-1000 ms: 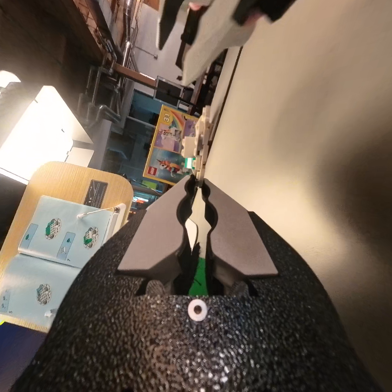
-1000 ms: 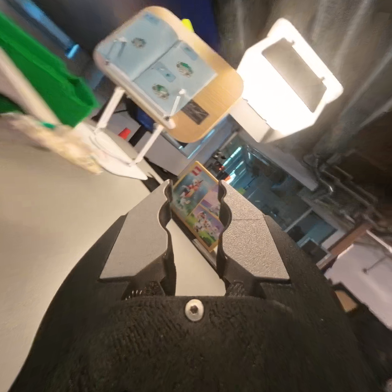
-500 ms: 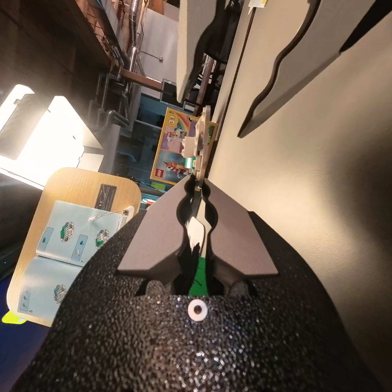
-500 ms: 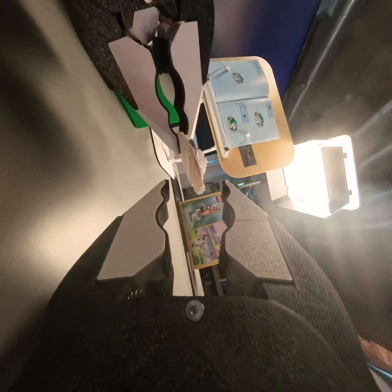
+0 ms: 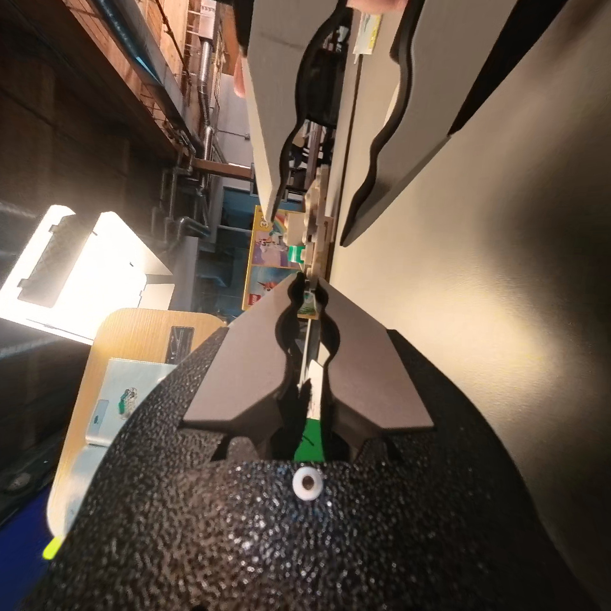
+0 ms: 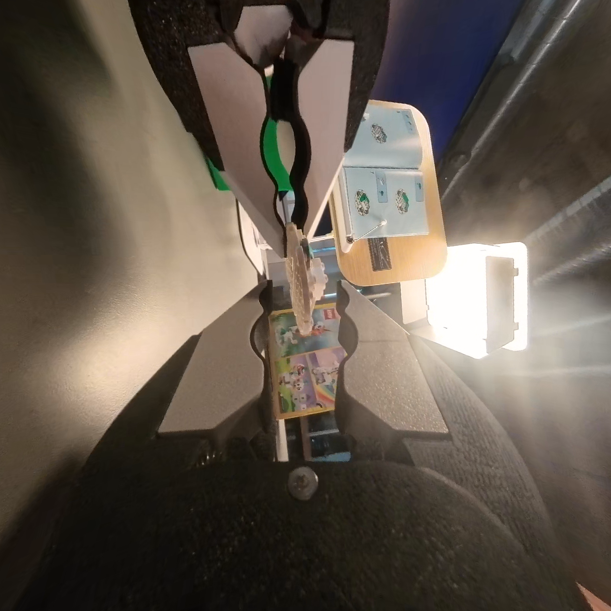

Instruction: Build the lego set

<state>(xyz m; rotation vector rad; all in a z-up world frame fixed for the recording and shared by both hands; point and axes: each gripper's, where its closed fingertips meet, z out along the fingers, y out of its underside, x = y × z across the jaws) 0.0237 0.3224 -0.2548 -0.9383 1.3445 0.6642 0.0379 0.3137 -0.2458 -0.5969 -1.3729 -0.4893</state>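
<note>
Two tongs meet: left tongs [image 5: 309,281] pinch the pale round studded plate [image 6: 299,291] by its edge only — right tongs [image 6: 302,291], spread, could knock it loose.

A bright lamp panel [image 6: 476,304] at 3 o'clock in the right wrist view blows out to white and throws streaking glare. In the left wrist view it [image 5: 82,261] glares at 9 o'clock. The table [image 5: 463,297] shows a warm patch fading into dark shadow. Wide-angle bending and soft blur mark the edges.
</note>
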